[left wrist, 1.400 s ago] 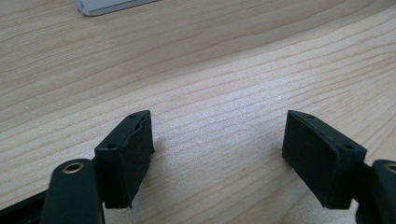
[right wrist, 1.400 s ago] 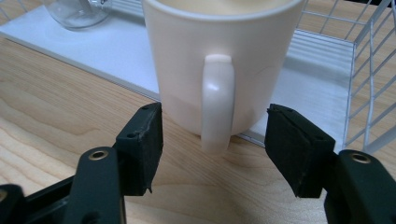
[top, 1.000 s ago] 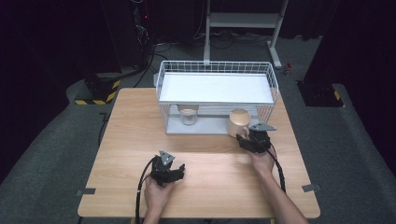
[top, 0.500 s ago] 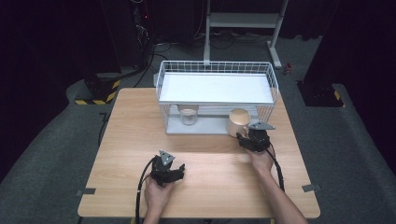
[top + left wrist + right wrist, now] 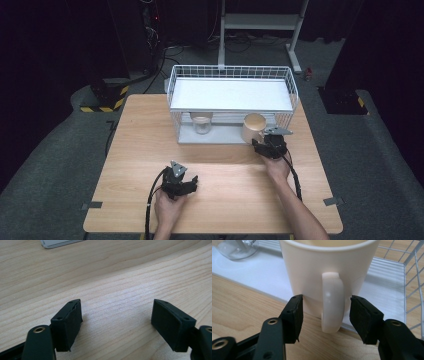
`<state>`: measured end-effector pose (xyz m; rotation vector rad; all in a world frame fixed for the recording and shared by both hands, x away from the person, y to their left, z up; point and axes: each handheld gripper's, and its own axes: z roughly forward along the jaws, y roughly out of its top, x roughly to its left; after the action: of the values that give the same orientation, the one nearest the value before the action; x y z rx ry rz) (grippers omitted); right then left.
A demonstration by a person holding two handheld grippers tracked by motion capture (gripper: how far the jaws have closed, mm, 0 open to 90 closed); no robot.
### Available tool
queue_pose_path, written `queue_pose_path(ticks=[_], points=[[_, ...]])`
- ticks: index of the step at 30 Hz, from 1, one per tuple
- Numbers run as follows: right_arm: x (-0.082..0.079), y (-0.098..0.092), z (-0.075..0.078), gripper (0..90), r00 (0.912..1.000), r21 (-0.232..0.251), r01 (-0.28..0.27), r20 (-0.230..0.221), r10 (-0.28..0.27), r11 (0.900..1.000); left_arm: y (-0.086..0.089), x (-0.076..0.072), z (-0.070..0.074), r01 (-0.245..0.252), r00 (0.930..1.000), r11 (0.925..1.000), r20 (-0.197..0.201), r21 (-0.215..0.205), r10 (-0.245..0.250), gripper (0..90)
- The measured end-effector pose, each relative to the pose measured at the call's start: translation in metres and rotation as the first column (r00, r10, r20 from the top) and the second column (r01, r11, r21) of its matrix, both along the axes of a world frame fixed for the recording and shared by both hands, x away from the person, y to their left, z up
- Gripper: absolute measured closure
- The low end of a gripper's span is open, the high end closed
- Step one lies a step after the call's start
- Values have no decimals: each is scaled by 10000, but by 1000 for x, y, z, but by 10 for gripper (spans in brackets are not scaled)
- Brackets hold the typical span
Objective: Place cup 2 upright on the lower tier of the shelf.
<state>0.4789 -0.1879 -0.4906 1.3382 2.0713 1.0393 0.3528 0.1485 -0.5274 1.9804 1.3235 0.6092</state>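
The cream mug (image 5: 329, 272) is standing at the front edge of the wire rack (image 5: 232, 82). Its handle (image 5: 332, 305) is being straddled by the right gripper (image 5: 325, 316), whose jaws have just been closing but are not yet pressing; lifting is still outstanding. The left gripper (image 5: 117, 325) is being rested apart and empty on the table (image 5: 150, 130).

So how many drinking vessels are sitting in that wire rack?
2: a cream mug at the lower shelf's right front, and a clear glass jar to its left. The white top shelf could hide more.

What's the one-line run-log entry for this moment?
right gripper: jaws astride mug handle, gaps visible | left gripper: open, over table | mug: at wire rack front
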Motion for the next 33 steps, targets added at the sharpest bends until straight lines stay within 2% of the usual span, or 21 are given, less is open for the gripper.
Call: queue_pose_path(ticks=[8, 11, 13, 20, 23, 27, 33], points=[[10, 5, 0, 461, 9997, -69, 157, -194, -158, 9999, 0, 0, 0, -1, 10000, 10000, -7, -12, 1, 253], [14, 6, 0, 469, 9998, -42, 167, -67, -167, 9999, 0, 0, 0, 7, 10000, 10000, -10, 4, -7, 253], [17, 6, -2, 468, 9995, -10, 233, -219, -233, 9997, 0, 0, 0, 0, 10000, 10000, -4, -5, 0, 253], [26, 10, 0, 472, 9986, -65, 430, -320, -432, 9991, 0, 0, 0, 2, 10000, 10000, -30, -22, -2, 253], [28, 9, -1, 477, 9982, 55, 546, -237, -544, 9985, 0, 0, 0, 8, 10000, 10000, -12, 10, -8, 253], [30, 6, -3, 484, 9972, 119, 669, -338, -665, 9977, 0, 0, 0, 0, 10000, 10000, 2, 2, 0, 253], [32, 0, -4, 483, 9973, 78, 691, -234, -689, 9976, 0, 0, 0, 11, 10000, 10000, -16, -10, -11, 253]])
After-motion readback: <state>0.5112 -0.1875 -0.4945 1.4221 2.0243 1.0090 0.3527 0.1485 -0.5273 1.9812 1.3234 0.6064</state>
